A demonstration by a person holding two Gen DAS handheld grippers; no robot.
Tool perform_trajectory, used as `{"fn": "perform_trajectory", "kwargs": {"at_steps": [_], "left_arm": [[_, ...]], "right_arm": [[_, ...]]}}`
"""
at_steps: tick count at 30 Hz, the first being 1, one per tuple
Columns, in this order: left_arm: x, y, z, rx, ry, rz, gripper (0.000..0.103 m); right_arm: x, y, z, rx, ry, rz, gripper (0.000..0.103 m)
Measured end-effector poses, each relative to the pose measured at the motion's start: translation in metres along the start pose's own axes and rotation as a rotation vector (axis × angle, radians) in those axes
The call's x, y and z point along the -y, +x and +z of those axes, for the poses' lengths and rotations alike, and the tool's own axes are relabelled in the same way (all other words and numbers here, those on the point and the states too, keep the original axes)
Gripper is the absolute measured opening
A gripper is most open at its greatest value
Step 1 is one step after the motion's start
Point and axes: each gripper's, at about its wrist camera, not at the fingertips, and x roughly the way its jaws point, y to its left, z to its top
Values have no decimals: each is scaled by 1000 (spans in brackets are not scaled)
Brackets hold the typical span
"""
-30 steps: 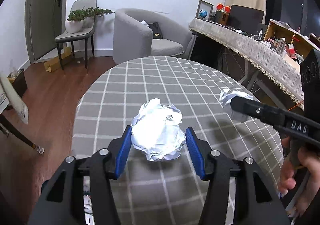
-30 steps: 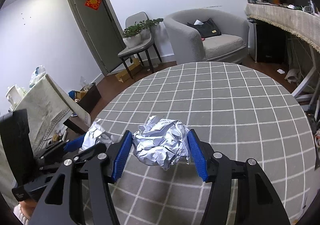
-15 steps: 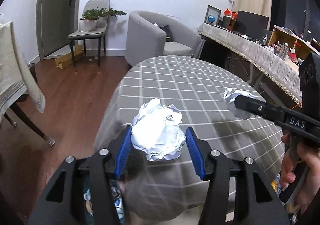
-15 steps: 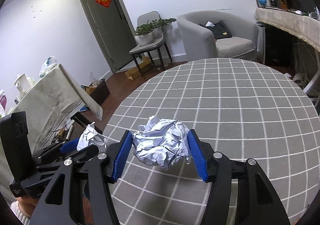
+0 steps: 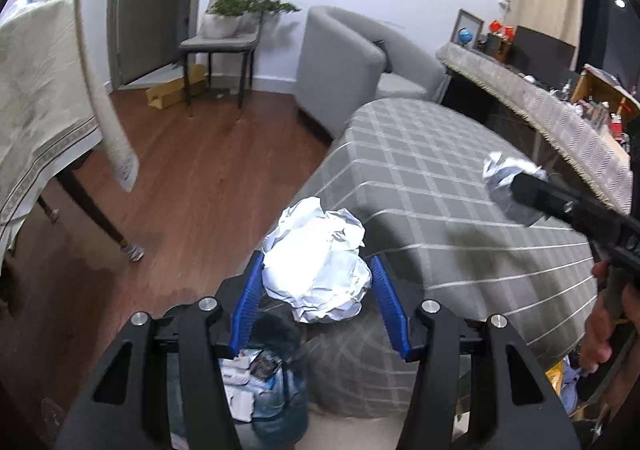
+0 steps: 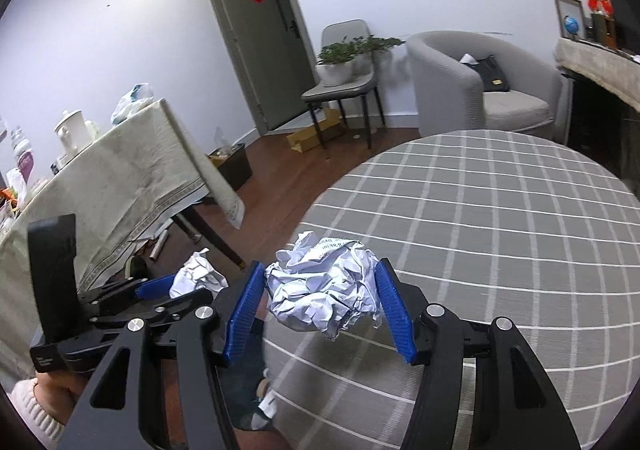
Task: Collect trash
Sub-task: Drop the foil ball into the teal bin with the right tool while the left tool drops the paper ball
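Carried leftward off the middle of the counter (image 5: 460,186) since a second ago, both paper balls now near its left edge. Left claw (image 5: 316,300) clenched on a crumpled white paper ball (image 5: 316,270), held past the counter's edge, above a trash bin (image 5: 260,378) on the floor that already holds scraps. Right claw (image 6: 320,310) clenched on a second crumpled paper ball (image 6: 324,290) with printed text, hanging over the checked cloth near the counter's rim. Seen from the right wrist, left claw with its ball at lower left, beside a cloth-draped table (image 6: 120,178). Farther off: a grey armchair (image 6: 480,90) and a chair bearing a potted plant (image 6: 340,62).
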Motion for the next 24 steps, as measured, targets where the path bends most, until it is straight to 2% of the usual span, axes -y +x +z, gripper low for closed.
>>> {"fn": "perform_trajectory", "kwargs": {"at_steps": [4,16,24], "left_arm": [[-19,4,-8,-49,-9,43,57],[-67,20,-36,-239,-34,86,58],[-93,18,-49,-294,-58,94,63]], "right_arm": [[-20,10,2,-4,-22,24,58],[-76,52,-4,-68,-96,83,58],[-104,76,-10,-110,-129,109,58]]}}
